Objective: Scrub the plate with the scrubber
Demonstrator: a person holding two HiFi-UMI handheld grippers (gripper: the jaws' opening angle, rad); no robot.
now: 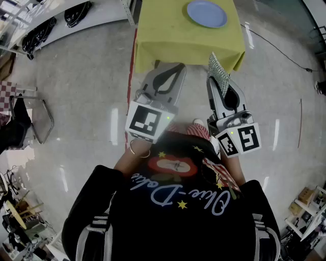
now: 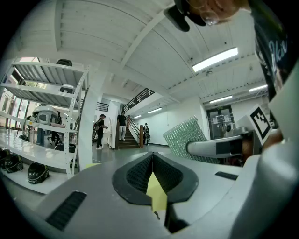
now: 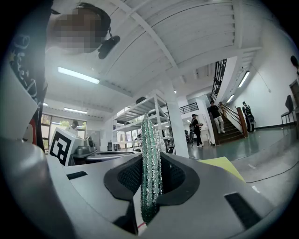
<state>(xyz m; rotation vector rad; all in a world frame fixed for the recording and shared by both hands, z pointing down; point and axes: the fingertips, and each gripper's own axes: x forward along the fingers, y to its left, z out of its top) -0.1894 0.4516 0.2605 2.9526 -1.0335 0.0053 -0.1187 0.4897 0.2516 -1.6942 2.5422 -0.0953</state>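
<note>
A round blue plate (image 1: 206, 13) lies on the yellow-clothed table (image 1: 168, 35) at the top of the head view, some way ahead of both grippers. My right gripper (image 1: 218, 84) is shut on a silver-green mesh scrubber (image 1: 219, 70), which stands edge-up between its black pads (image 3: 177, 179); the scrubber (image 3: 150, 172) sticks out past the tips. My left gripper (image 1: 173, 69) is level with it on the left, jaws shut with nothing in them (image 2: 152, 161). From the left gripper view the scrubber (image 2: 187, 137) shows to the right. Both grippers are held above the floor, short of the table's near edge.
White shelves with dark helmets (image 1: 35, 28) run along the far left; a metal-framed chair (image 1: 35, 117) stands at the left. A thin cable (image 1: 275, 46) lies on the floor right of the table. People stand near a staircase (image 2: 122, 126) far off.
</note>
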